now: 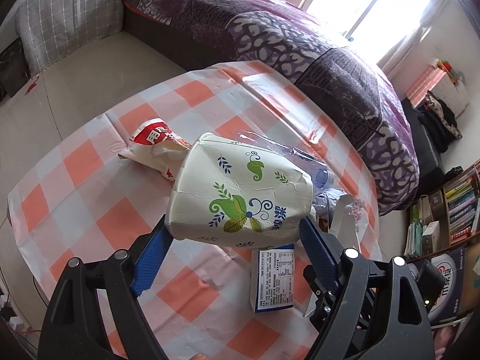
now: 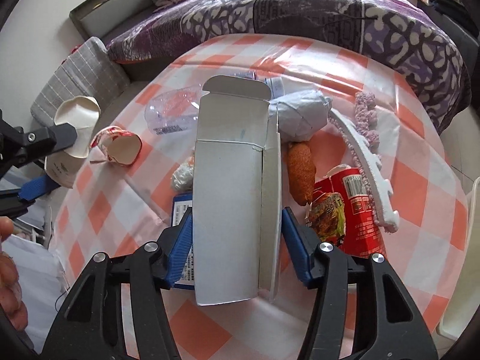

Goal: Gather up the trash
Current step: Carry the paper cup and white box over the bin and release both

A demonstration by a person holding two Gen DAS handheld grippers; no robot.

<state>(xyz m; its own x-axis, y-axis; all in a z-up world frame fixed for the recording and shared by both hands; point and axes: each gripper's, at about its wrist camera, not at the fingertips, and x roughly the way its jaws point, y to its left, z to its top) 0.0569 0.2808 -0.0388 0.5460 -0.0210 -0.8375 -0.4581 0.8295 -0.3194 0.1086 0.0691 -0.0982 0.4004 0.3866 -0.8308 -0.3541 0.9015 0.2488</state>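
My left gripper (image 1: pixel 232 234) is shut on a crushed white paper cup (image 1: pixel 240 192) with green leaf print, held above the checked table (image 1: pixel 90 198). The cup also shows in the right wrist view (image 2: pixel 75 126). My right gripper (image 2: pixel 235 237) is shut on an opened white cardboard box (image 2: pixel 231 198), held above the table. On the table lie a crumpled red-and-white paper cup (image 1: pixel 153 147), a clear plastic bottle (image 1: pixel 300 162), a blue-and-white carton (image 1: pixel 274 279), a red snack packet (image 2: pixel 345 210), a grey paper wad (image 2: pixel 297 117) and an orange fried stick (image 2: pixel 301 174).
A white toothed strip (image 2: pixel 366 162) and a pink knitted piece (image 2: pixel 366 114) lie at the table's right. A bed with a purple blanket (image 1: pixel 300 39) runs behind the table. A grey checked cushion (image 1: pixel 69 18) is at the left. Bookshelves (image 1: pixel 459 204) stand at the right.
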